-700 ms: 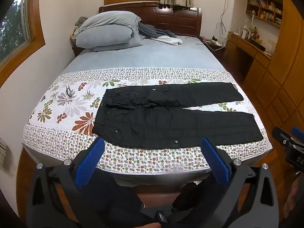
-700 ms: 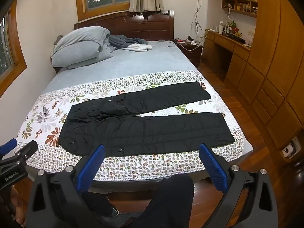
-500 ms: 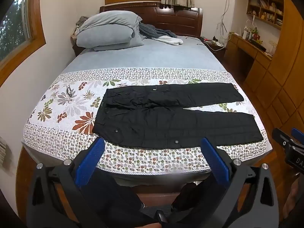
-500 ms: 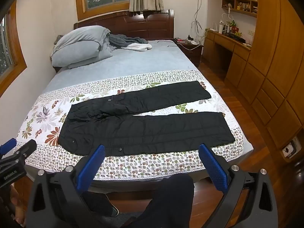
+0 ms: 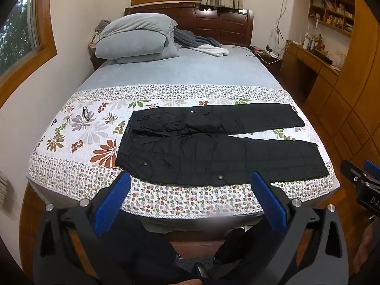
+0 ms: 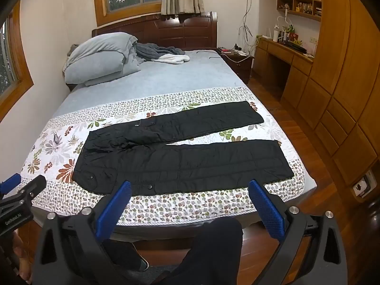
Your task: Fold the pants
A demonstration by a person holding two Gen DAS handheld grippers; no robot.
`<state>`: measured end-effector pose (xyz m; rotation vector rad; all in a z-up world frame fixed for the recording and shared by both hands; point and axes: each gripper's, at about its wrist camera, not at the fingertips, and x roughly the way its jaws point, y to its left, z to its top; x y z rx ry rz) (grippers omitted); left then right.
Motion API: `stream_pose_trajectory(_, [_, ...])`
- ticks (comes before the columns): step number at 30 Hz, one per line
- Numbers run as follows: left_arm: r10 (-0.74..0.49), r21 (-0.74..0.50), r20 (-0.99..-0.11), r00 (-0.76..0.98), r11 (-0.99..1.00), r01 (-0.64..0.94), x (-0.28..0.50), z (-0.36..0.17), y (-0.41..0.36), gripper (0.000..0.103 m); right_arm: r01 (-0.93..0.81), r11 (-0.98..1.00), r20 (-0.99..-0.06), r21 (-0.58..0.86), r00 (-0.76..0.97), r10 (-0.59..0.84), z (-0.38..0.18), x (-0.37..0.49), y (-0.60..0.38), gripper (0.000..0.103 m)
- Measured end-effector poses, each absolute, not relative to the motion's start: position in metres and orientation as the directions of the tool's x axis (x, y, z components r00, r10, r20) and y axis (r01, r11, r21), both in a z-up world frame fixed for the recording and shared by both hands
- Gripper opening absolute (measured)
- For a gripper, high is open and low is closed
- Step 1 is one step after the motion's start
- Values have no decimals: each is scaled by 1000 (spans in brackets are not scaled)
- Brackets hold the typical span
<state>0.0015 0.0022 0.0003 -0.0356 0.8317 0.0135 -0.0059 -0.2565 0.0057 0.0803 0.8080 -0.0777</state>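
Note:
Black pants (image 5: 213, 147) lie flat on the floral quilt (image 5: 78, 137) at the foot of the bed, waist to the left, both legs spread apart toward the right. They also show in the right wrist view (image 6: 180, 156). My left gripper (image 5: 190, 178) is open and empty, held off the bed's near edge, short of the pants. My right gripper (image 6: 188, 186) is open and empty, also short of the near edge. Each gripper shows at the edge of the other's view.
Grey pillows (image 5: 135, 38) and a blanket (image 5: 197, 42) lie at the headboard end. A pair of glasses (image 5: 86, 114) lies on the quilt left of the waist. A wooden desk and cabinets (image 6: 332, 90) line the right wall. My legs are below the grippers.
Both views have shifted only slightly; the pants lie as before and both grippers stay open.

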Motion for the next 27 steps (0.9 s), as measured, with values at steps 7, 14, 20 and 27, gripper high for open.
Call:
stream_pose_trajectory(7, [-3,-28,-740,673,999,-26,3,0,3,100,99,994,-725,41,688,-39,5,-6,-255,100])
stream_pose_trajectory(14, [-2,-28,-741,671,999,-28,3,-1,4,100,99,994,-727,41,686,-39,4,-5,-255,100])
stream_pose_trajectory(20, [3,-25,-742,670,999,-32,4,-1,3,100,98,994,-728,43,685,-36,5,-7,-256,100])
stream_pose_trajectory(27, [6,-24,-741,671,999,-35,3,-2,3,100,97,994,-730,43,683,-35,1,-6,-258,100])
